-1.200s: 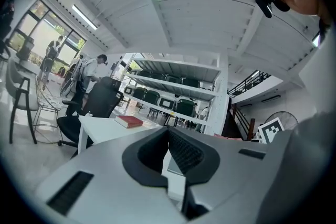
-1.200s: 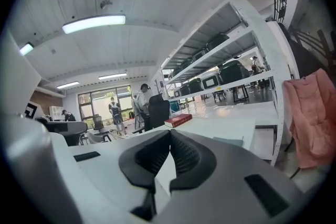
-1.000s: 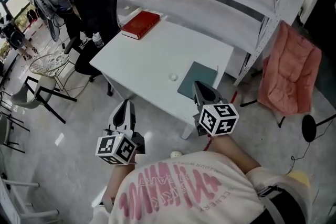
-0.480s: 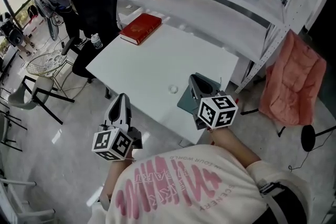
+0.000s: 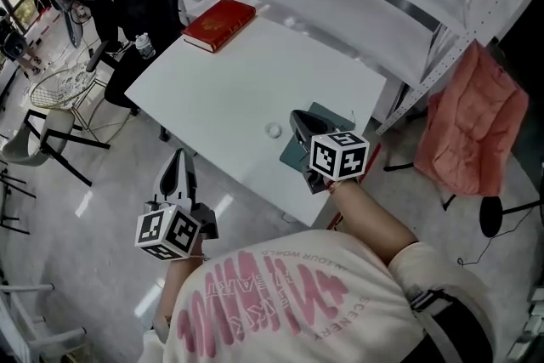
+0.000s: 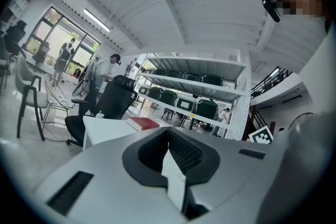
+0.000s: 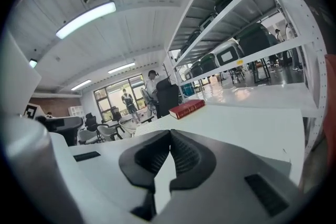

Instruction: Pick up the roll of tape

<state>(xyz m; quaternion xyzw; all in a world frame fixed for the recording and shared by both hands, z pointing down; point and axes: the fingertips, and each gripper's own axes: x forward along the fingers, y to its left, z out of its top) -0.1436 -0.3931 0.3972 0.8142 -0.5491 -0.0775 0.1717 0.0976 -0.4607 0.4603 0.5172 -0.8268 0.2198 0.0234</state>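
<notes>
My left tool (image 5: pixel 177 170) hangs off the near edge of the white worktop (image 5: pixel 229 89), over the floor. Its jaws are pressed together with nothing between them. My right tool (image 5: pixel 297 121) sits above the dark mat (image 5: pixel 331 119) at the worktop's near right corner, and its jaws are likewise closed and empty. The roll of tape (image 5: pixel 273 130), a small pale ring, lies flat on the worktop just left of the mat, near the right tool's tip, and neither tool touches it. A red book (image 5: pixel 219 23) lies at the far edge.
</notes>
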